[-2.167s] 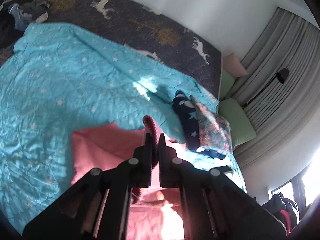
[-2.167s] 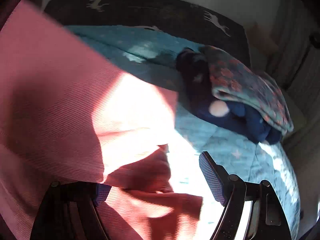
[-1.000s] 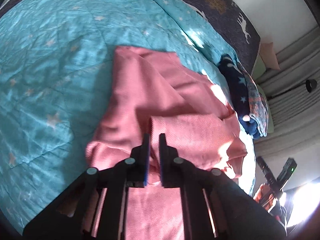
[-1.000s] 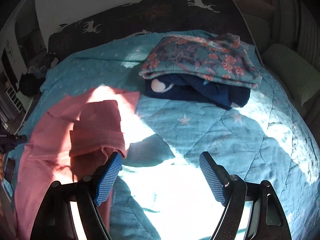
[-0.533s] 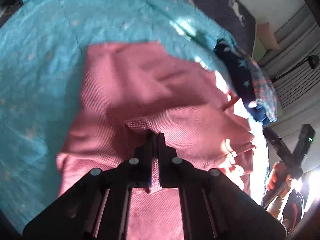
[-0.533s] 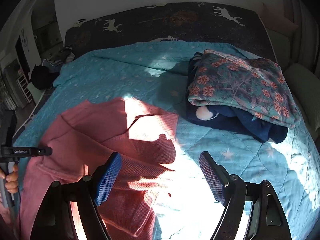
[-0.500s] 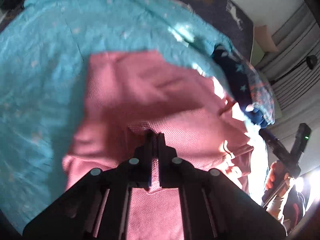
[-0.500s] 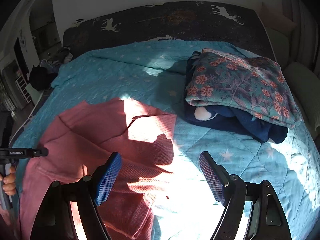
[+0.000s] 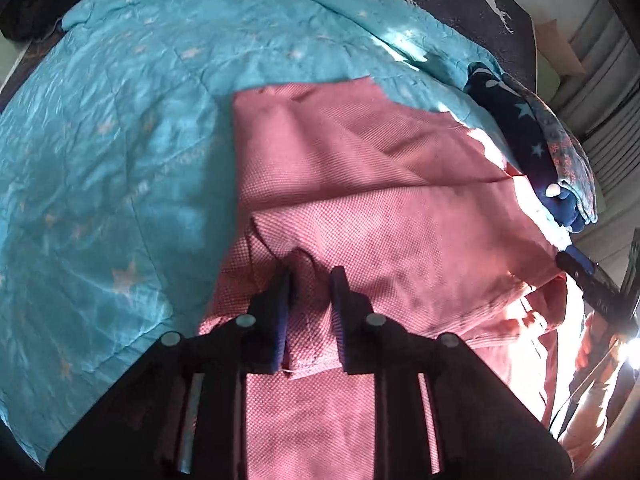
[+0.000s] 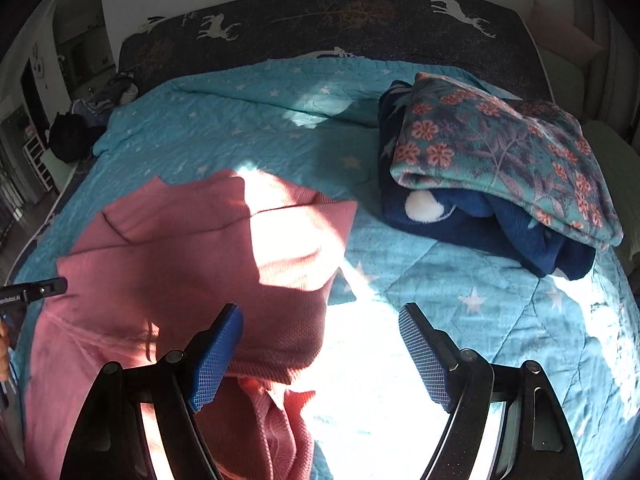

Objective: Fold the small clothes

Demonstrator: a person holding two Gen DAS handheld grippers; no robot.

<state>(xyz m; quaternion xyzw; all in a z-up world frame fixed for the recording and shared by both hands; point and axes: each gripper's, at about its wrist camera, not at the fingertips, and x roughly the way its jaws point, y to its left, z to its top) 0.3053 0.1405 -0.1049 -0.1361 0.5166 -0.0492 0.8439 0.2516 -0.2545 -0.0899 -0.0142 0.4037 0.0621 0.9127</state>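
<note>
Left gripper point(image 9: 310, 280): my jaws have just been opening, now a narrow gap with a ridge of the pink garment point(image 9: 360, 184) bunched between the pads; I can't see the pads pressing it, so I read it as released. Right gripper point(image 10: 320, 320) spread wide, nothing between the jaws, hovering over the sunlit quilt point(image 10: 460, 280) just beside the garment's right edge. Garment lies partly folded on the turquoise star quilt, toward the bed's near-left part, one flap laid across its middle. Folded floral blanket point(image 10: 500, 152) sits on a navy blanket point(image 10: 472, 224) toward the bed's right side, near the dark deer-print headboard point(image 10: 360, 20).
</note>
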